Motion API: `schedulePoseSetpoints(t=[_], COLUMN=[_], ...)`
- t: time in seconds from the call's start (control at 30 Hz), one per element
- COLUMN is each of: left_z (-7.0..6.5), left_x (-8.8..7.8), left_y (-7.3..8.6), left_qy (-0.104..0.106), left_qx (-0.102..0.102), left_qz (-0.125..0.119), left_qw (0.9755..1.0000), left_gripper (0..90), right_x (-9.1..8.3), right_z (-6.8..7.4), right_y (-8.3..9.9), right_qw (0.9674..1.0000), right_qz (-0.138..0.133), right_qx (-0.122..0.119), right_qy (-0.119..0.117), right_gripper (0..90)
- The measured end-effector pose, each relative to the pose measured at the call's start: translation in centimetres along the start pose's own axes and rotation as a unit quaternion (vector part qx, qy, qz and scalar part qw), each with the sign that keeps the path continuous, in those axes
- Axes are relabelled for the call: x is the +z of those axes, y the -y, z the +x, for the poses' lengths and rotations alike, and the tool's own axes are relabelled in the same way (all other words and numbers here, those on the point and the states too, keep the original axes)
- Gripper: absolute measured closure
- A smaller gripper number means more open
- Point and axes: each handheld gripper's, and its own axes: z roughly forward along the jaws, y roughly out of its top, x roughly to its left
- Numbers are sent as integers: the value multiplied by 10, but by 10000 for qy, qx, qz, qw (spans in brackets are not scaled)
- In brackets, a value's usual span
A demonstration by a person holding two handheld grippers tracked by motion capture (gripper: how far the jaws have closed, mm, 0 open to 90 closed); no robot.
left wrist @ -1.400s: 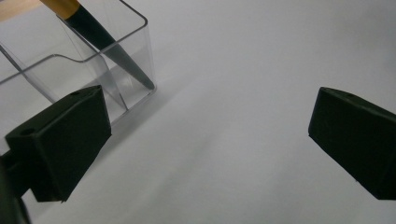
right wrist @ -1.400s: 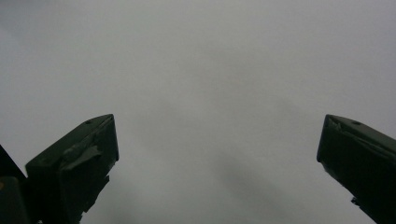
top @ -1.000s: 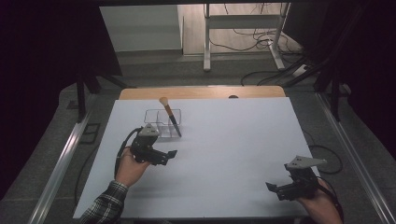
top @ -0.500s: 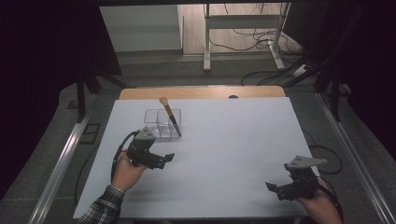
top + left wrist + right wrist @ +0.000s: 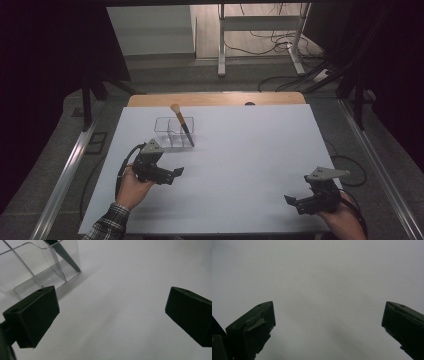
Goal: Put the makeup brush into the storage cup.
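Brush parked in clear organizer, both grippers empty and apart from it.

Brush (image 5: 181, 124) leans in the organizer (image 5: 173, 132), upper left of the frame, bristles up, handle tip probably on the bin floor, so the wall props it. Left gripper (image 5: 172, 175) sits just below the organizer, jaws wide apart, holding nothing. Right gripper (image 5: 296, 202) rests lower right on the table (image 5: 250, 150), jaws apart, well clear.

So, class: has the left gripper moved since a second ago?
Yes. The left gripper has drawn back toward the person, away from the clear organiser, which stayed put.
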Motion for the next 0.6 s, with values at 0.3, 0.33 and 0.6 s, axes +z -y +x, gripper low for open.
schedulePoseSetpoints(t=[0.3, 0.33, 0.6], left_z=[-3, -3, -2], left_x=[-6, -7, -12], left_y=[8, 9, 16], left_qy=[-2, -13, -20], left_qx=[-37, -45, -106], left_qz=[6, 11, -28], left_qw=[10000, 10000, 9999], left_gripper=[0, 0, 0], right_x=[0, 0, 0], right_z=[0, 0, 0], right_y=[0, 0, -1], right_qw=[10000, 10000, 10000], right_qz=[-10, -11, -13], right_qx=[-1, -2, -7], right_qy=[2, -5, -10], right_gripper=[0, 0, 0])
